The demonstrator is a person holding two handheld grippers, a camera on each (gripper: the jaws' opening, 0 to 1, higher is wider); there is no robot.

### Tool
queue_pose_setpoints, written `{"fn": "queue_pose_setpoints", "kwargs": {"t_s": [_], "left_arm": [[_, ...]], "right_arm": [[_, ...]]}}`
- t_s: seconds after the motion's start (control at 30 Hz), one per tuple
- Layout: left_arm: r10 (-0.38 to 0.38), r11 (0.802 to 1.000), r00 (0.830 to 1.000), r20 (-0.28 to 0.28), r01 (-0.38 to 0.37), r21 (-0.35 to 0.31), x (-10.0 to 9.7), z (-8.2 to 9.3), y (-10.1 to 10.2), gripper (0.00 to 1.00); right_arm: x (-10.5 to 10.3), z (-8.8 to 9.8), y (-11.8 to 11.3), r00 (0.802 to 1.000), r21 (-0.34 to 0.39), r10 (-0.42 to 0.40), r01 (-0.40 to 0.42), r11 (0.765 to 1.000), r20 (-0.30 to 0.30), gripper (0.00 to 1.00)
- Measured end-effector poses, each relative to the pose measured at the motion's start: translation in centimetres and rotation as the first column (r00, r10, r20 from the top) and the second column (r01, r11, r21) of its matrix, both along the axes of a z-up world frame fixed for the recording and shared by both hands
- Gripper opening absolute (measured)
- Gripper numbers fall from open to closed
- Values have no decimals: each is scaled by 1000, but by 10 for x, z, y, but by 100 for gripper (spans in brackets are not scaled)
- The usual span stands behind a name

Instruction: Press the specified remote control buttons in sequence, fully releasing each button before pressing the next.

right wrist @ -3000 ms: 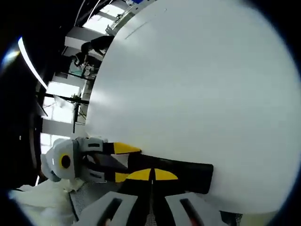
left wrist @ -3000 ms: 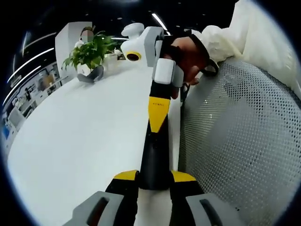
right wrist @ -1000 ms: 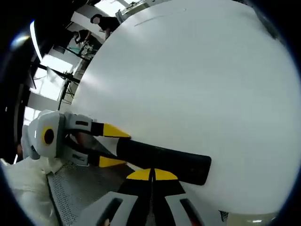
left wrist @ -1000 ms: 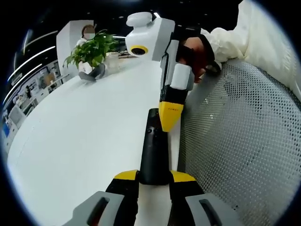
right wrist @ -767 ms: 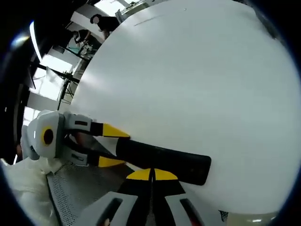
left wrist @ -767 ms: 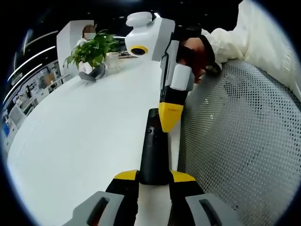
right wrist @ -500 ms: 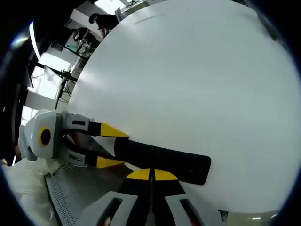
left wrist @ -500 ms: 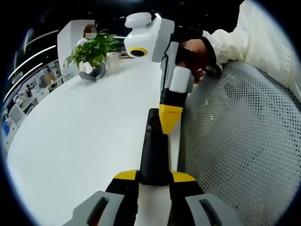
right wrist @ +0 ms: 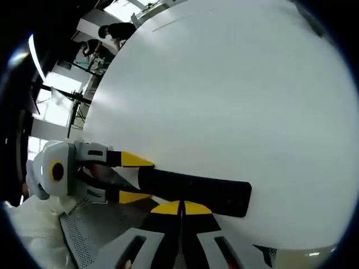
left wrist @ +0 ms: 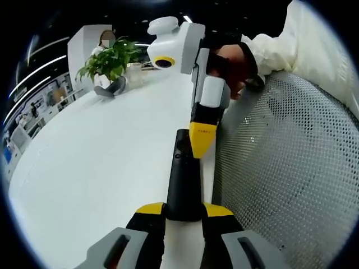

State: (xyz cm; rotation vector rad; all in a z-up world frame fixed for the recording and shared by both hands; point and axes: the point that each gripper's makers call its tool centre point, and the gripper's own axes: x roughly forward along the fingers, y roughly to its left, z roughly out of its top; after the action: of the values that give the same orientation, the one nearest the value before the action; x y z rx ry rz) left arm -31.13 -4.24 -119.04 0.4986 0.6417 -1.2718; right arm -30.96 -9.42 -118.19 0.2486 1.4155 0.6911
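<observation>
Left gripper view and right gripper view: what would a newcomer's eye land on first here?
The black remote control, clamped at its near end by the left gripper, lies along the edge of the white table. The right gripper, its yellow tips closed together, points down at the remote's far end. Beside the table is a perforated grey chair back, and a potted plant stands at the far end.

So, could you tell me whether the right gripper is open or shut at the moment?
Shut. In the right gripper view the right gripper has its yellow-tipped jaws meeting with no gap, poised over the black remote that the left gripper clamps on the white table.
</observation>
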Motion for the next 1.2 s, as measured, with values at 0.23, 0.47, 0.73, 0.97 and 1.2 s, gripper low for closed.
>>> {"fn": "queue_pose_setpoints", "kwargs": {"t_s": [0.23, 0.47, 0.73, 0.97, 1.2], "left_arm": [[-8, 1000, 1000, 4, 8, -2, 0, -1, -1, 25], [-13, 1000, 1000, 2, 13, -6, 1, -2, -5, 25], [-11, 1000, 1000, 1, 11, -9, 2, -1, -6, 25], [-12, 1000, 1000, -1, 12, -11, 2, -1, -6, 25], [-12, 1000, 1000, 0, 12, -12, 2, -1, -7, 25]], "right_arm": [[12, 17, 13, 996, 112, -41, 33, 993, 77, 0], [3, 7, 20, 995, 48, 52, -57, 997, 82, 0], [3, 3, 17, 994, 22, 64, -66, 998, 84, 0], [8, 3, 14, 998, 42, 24, -26, 999, 62, 0], [9, 0, 13, 996, 27, 25, -28, 999, 83, 0]]}}
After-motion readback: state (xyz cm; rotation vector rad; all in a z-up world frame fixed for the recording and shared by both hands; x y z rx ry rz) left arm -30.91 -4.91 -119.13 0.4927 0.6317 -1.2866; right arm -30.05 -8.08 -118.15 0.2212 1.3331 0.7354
